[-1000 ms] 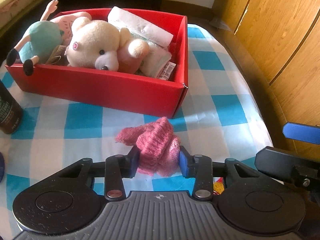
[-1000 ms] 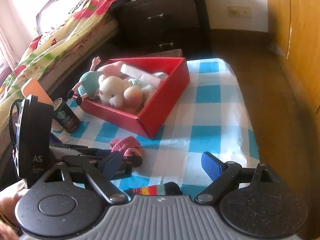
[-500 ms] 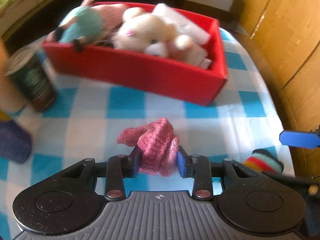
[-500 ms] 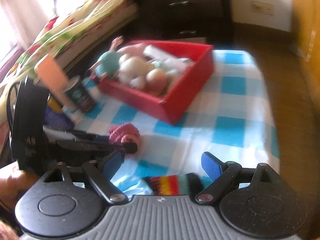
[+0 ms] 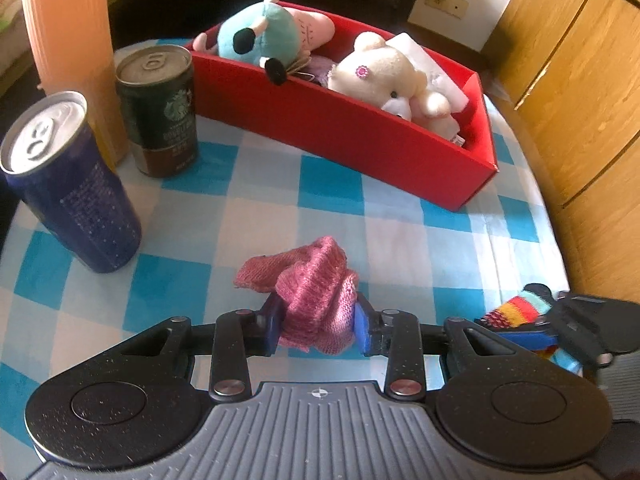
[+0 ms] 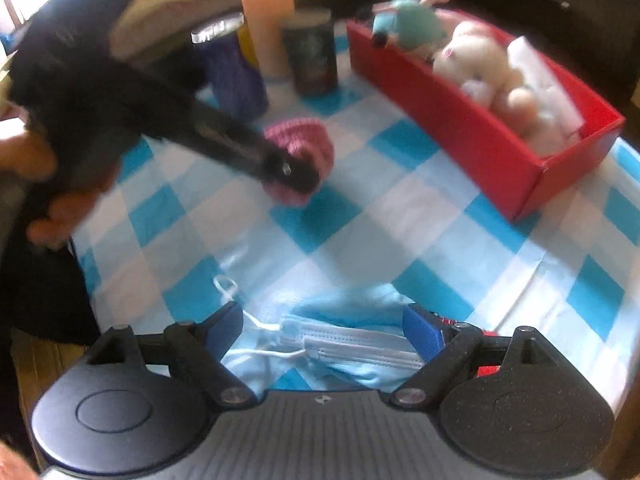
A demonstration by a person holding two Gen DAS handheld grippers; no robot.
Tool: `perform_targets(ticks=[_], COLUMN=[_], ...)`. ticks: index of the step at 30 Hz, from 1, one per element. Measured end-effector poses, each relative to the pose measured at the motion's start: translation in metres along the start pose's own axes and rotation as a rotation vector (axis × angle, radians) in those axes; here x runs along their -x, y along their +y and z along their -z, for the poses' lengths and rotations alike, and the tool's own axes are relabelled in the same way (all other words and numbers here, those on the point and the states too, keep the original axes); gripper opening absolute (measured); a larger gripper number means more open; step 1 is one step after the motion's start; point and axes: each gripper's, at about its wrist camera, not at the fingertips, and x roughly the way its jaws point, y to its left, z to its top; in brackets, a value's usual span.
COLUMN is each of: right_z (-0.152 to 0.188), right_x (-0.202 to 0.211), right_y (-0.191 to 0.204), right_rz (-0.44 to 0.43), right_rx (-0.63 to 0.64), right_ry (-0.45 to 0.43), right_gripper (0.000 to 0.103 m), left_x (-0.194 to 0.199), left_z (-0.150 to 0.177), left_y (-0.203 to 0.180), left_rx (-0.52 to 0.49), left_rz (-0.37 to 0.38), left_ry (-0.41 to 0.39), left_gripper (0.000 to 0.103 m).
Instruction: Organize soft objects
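Pink knit point(image 5: 316, 300) | pinched by left tool point(image 5: 316, 326) | right tool point(image 6: 323, 330) agape

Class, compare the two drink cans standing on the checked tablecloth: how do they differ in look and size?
The blue can is taller and slimmer; the dark green and brown can is shorter and squatter. The blue can stands nearer the camera, the green one closer to the red box. Both stand upright with silver tops.

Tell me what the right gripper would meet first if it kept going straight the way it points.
Most likely the blue face mask lying on the checked tablecloth: it sits between the open right gripper fingers, just ahead. Depth is hard to judge here.
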Motion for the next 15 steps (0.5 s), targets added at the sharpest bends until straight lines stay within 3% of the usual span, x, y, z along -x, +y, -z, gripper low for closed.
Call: perform_targets(ticks=[7,12,15], right_z=[-0.001,-0.005,-0.006], right_x=[-0.017,-0.015,-0.012], right_y=[0.003,-0.005,-0.011], right_rz=[0.012,0.012,0.020], right_rx=[0.003,-0.079,-0.126], right_ry=[0.054,0.037,0.031], right_gripper=[0.056,0.034,0.028], left_x=[0.006,0.006,0.006], left_z=[-0.002,-0.001,-0.001], left_y=[-0.001,-0.004,-0.007], left_rx=[-0.019,-0.030,-0.049], left_rz=[0.020,0.019,-0.001], left_ry=[-0.011,-0.013,-0.020], left_gripper=[0.036,0.036,0.036])
